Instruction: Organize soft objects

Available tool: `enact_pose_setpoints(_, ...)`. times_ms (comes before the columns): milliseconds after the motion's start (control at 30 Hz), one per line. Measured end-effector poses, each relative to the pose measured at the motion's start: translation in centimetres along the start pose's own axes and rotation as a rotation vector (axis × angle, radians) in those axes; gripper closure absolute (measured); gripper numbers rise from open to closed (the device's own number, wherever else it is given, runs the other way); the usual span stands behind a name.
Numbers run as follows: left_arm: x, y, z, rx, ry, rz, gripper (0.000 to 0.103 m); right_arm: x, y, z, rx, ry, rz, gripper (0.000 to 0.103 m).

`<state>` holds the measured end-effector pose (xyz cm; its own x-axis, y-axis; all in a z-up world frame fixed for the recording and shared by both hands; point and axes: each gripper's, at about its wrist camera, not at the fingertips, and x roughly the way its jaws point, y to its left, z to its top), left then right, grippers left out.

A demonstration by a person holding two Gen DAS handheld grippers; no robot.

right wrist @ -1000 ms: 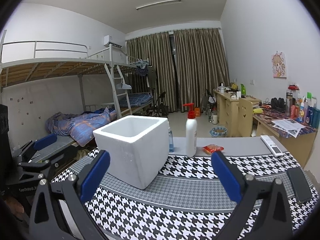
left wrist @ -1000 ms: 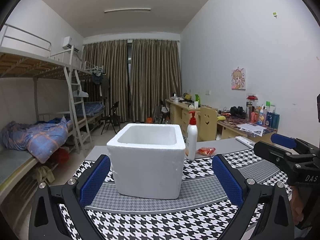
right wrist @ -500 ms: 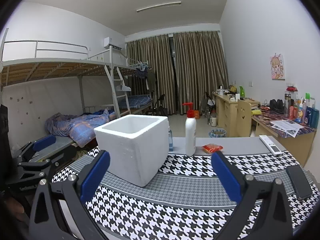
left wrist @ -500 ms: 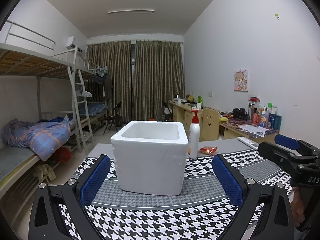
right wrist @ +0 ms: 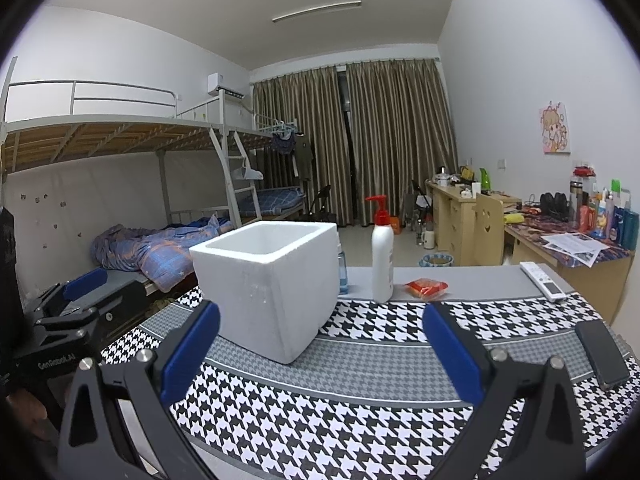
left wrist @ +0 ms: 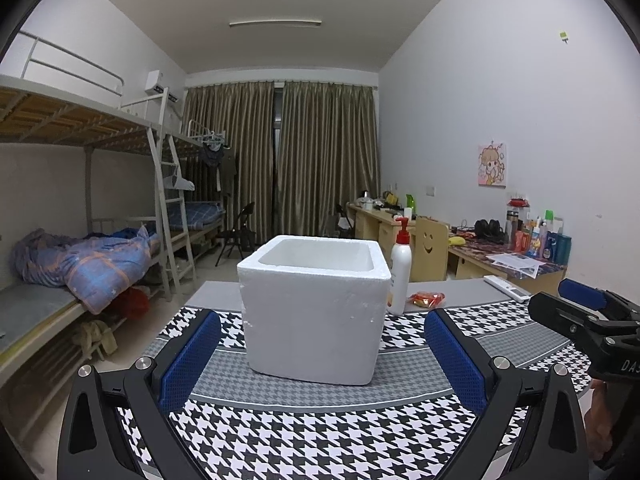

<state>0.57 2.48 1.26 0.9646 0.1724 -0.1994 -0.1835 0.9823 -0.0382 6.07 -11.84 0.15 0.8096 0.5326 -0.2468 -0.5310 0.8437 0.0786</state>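
Observation:
A white foam box (left wrist: 316, 308) stands open-topped on the houndstooth tablecloth (left wrist: 320, 436); it also shows in the right wrist view (right wrist: 272, 284). My left gripper (left wrist: 320, 360) is open and empty, in front of the box. My right gripper (right wrist: 320, 352) is open and empty, to the right of the box. A small red and orange packet (left wrist: 428, 299) lies behind the box, also in the right wrist view (right wrist: 426, 287). Each gripper shows at the edge of the other's view: the right one (left wrist: 588, 316) and the left one (right wrist: 76, 300).
A white pump bottle (right wrist: 382, 260) with a red top stands behind the box, with a blue bottle (right wrist: 343, 272) beside it. A white remote (right wrist: 542, 282) and a black phone (right wrist: 602, 354) lie at the table's right. Bunk beds stand left, desks right.
The left gripper's view has tilted and shifted slightly, so the box sits a little further right and higher. The right gripper has hardly moved. Both stay open.

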Motion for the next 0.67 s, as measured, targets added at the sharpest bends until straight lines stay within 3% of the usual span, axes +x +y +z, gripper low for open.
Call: enact_pose_setpoints(667,0.3,0.22,-0.41,0.002,0.024,0.0,0.001,0.47,-0.14,-0.16,-0.003,0.014,0.001,0.001)
